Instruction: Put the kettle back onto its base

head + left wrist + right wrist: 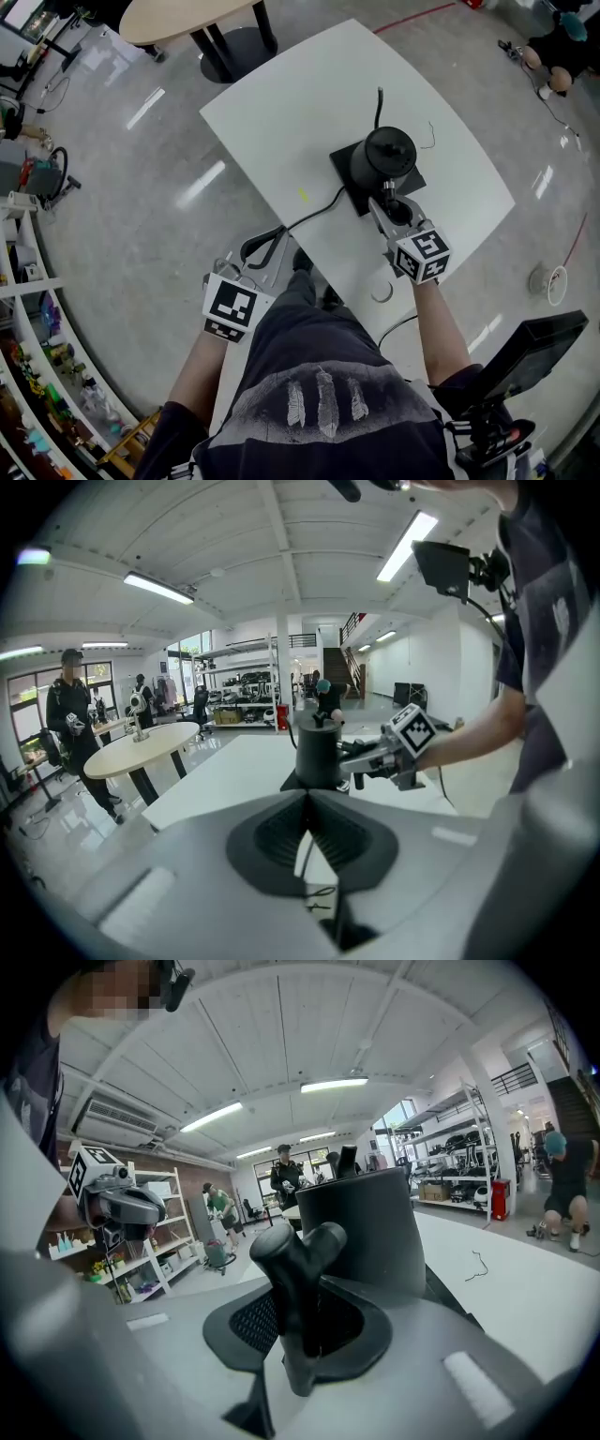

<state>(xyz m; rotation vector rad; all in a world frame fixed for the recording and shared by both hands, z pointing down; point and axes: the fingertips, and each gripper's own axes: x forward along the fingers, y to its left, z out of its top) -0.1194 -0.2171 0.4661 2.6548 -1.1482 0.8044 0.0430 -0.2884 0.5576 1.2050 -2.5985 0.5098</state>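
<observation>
A black kettle (pixel 387 153) is upright over its black square base (pixel 345 170) on the white table (pixel 262 122); I cannot tell whether it rests on the base. My right gripper (pixel 385 203) comes at it from the near side and is shut on the kettle's handle (pixel 298 1279), with the kettle body (pixel 370 1227) just beyond the jaws. From the left gripper view the kettle (pixel 318 752) and right gripper (pixel 367 757) are straight ahead. My left gripper (pixel 307 803) is shut with nothing in it, and sits low at the table's near left edge (pixel 255 264).
A black power cord (pixel 314 217) runs from the base toward the table's near edge. A thin loose wire (pixel 430 137) lies at the far right. A round beige table (pixel 183 19) stands beyond, shelves (pixel 28 309) line the left, and people stand in the background.
</observation>
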